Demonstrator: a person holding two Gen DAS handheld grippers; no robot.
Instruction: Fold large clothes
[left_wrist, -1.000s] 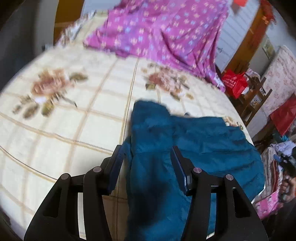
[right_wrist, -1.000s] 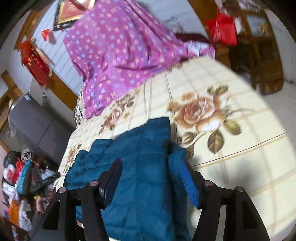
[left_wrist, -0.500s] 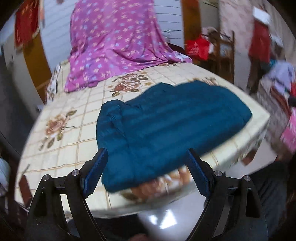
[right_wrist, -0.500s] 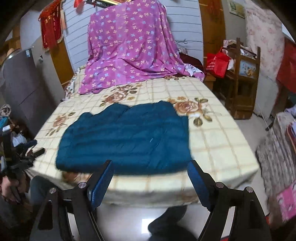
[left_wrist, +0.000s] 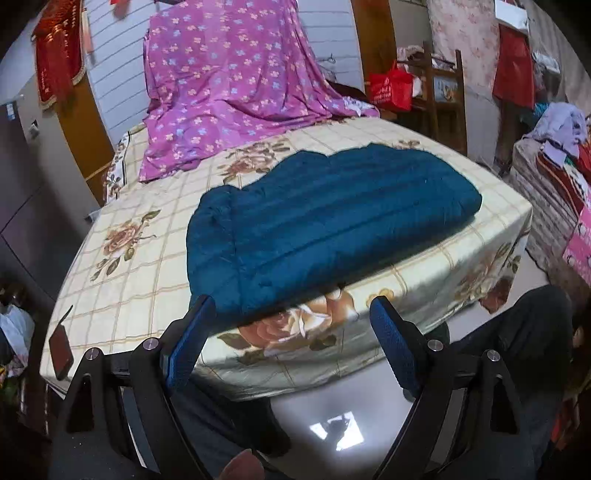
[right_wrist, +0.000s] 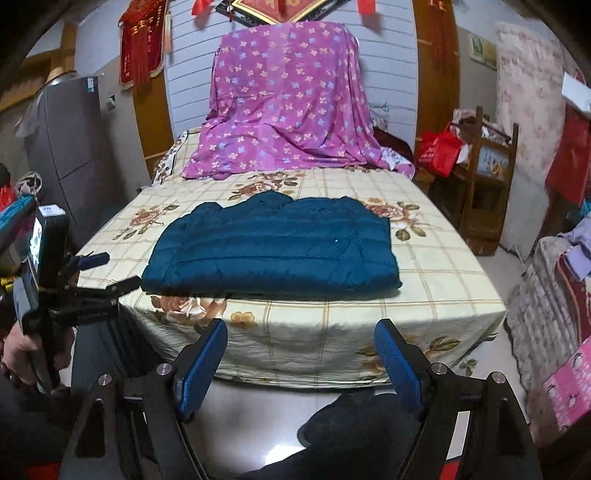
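A dark teal quilted jacket (left_wrist: 325, 221) lies folded into a flat rectangle near the front edge of the bed; it also shows in the right wrist view (right_wrist: 273, 251). My left gripper (left_wrist: 291, 325) is open and empty, held off the bed's front edge, below the jacket. My right gripper (right_wrist: 301, 347) is open and empty, further back from the bed, over the floor. The left gripper also shows in the right wrist view (right_wrist: 92, 273), at the bed's left corner.
The bed (right_wrist: 443, 269) has a cream checked sheet with rose prints. A purple flowered sheet (right_wrist: 288, 99) drapes the headboard. A wooden rack (right_wrist: 484, 177) with a red bag (right_wrist: 439, 151) stands right. Piles of cloth (right_wrist: 554, 295) line the right side. A dark flat object (left_wrist: 61, 347) lies at the bed's left corner.
Both grippers let go of the jacket, opened wide and pulled back off the bed. The jacket now lies folded and still near the front edge.
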